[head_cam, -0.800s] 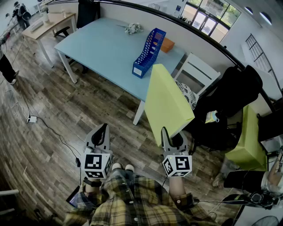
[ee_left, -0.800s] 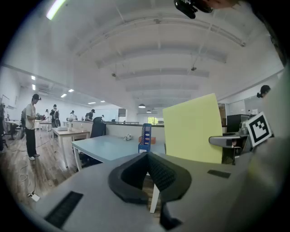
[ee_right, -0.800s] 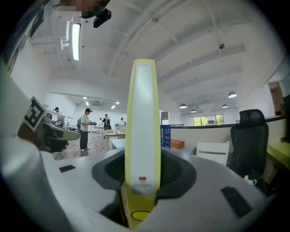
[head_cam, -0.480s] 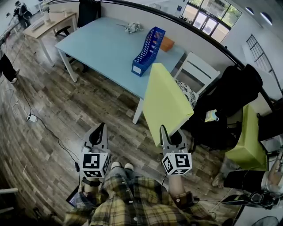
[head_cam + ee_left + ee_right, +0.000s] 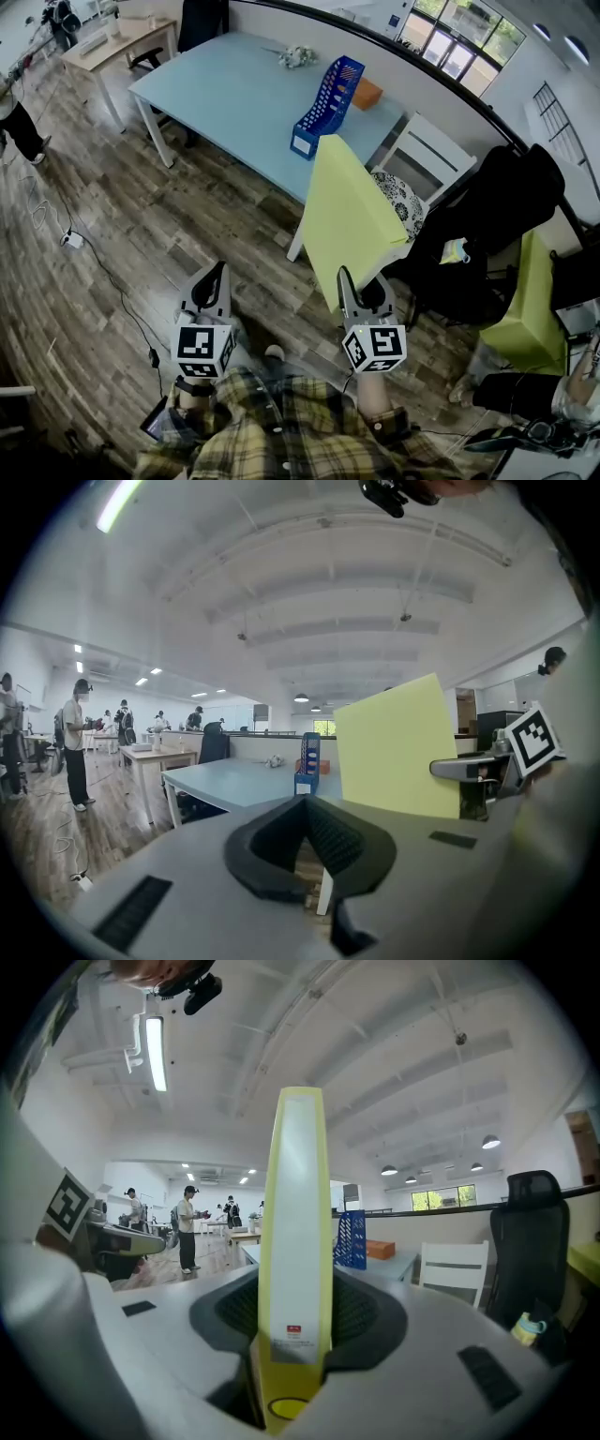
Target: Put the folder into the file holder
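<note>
1. Right gripper (image 5: 361, 292): the jaws are clamped on the lower edge of the yellow-green folder (image 5: 352, 220). In the right gripper view the folder's spine stands upright between the two black pads and fills the gap from side to side.
2. Folder: it is held in the air above the wooden floor (image 5: 141, 244). In the head view it rises from the right gripper towards 12 o'clock, and its top corner overlaps the near edge of the light-blue table (image 5: 234, 103).
3. Left gripper (image 5: 214, 284): the jaws are closed, with the tips meeting and nothing between them. It is held at 9 o'clock of the right gripper, well apart from the folder.
4. Blue file holder (image 5: 328, 108): it stands upright on the table, near the table's right end, at 12 o'clock of the folder's top corner and apart from it. Its slots cannot be seen into.
5. Orange box (image 5: 367, 94): it lies on the table just beside the file holder, at the holder's 2 o'clock.
6. White chair (image 5: 427, 155): it stands at the table's right end, at 2 o'clock of the folder.
7. Person's plaid sleeves (image 5: 281, 431): they fill the head view at 6 o'clock, behind both marker cubes.
</note>
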{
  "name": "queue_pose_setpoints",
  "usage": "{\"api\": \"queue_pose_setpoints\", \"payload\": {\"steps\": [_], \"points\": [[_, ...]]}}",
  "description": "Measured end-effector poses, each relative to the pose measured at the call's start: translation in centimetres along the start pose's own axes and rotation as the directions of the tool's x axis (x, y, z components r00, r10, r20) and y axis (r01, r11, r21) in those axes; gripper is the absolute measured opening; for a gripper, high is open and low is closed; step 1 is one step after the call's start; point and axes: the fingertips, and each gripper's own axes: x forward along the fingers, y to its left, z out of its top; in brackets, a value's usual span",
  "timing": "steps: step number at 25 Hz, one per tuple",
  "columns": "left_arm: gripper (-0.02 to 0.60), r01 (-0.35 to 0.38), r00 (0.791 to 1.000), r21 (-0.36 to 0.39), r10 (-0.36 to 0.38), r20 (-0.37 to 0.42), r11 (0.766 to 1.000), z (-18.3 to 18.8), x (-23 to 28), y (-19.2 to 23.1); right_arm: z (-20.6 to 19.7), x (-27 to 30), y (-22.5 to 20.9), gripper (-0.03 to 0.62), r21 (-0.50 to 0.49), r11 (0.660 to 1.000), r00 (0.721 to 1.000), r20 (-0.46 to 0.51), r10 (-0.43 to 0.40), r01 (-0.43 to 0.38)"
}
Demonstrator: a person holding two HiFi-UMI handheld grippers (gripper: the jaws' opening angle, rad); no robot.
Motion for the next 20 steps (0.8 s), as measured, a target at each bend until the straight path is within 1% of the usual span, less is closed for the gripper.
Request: {"api": "queue_pose_setpoints", "payload": {"steps": [4,7,15,20], "points": [[-0.008,0.009,1.0,-0.005,-0.009,0.003,1.0,0.0,1.3,1.8,0.2,2.2,0.9,0.17,-0.001,1.0,1.0,-0.001,0.0,0.0],[-0.008,0.023,1.0,-0.006,-0.023,0.008,1.0,0.4,2.8,3.9,0.5,4.5,1.9,0.17,-0.002,1.0,1.0,-0.002,-0.007,0.007],[-0.008,0.063,0.998,0.02,-0.064,0.009,0.998,2.7,8.2,12.3,2.1,13.7,6.3,0.17,-0.003,1.0,1.0,0.013,-0.017,0.017],[-0.008,0.089,0.996,0.035,-0.09,0.016,0.995,4.2,11.1,17.0,2.7,18.4,8.6,0.17,0.005,0.999,0.999,0.017,-0.033,0.033]]}}
